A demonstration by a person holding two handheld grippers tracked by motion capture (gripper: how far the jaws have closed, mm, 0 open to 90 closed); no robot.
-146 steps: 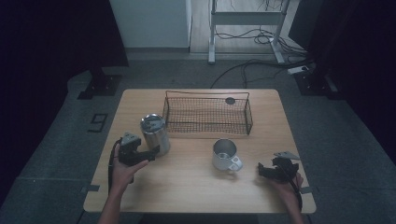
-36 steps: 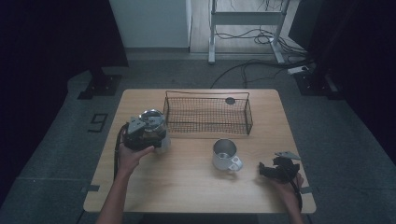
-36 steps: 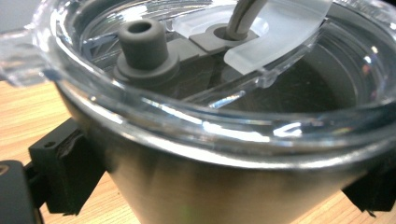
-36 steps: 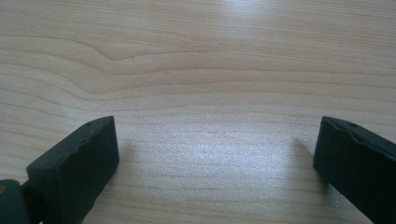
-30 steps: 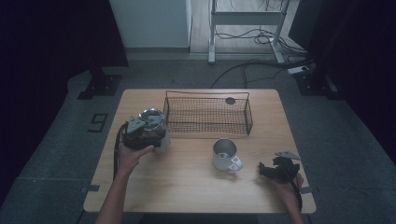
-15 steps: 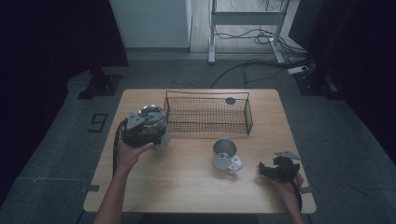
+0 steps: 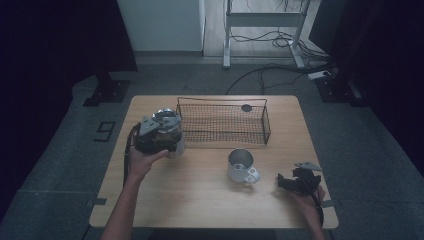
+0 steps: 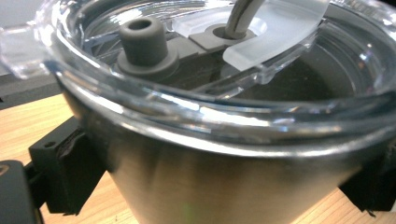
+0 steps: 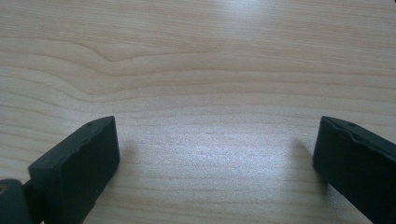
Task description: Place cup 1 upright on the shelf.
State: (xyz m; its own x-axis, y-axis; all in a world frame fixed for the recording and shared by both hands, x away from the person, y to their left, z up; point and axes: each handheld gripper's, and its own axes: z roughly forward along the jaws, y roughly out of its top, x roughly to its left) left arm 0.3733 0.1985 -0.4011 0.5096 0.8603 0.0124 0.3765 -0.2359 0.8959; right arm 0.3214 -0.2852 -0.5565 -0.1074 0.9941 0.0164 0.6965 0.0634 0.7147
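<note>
Left gripper [image 7: 159,136], clamped on steel tumbler [image 8: 224,154], has carried it beside wire basket [image 7: 222,122]; right gripper [image 7: 299,181] open, idle.

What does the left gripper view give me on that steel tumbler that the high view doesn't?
The left gripper view gives the close detail: the clear lid, a grey plug and a straw stub through the lid's slot, and black pads pressed against the steel wall.

The high view gives the layout: the wire basket just right of the tumbler, the mug mid-table, and the right gripper resting near the table's right edge.

Both show the tumbler gripped by the left gripper over the wooden table.
</note>
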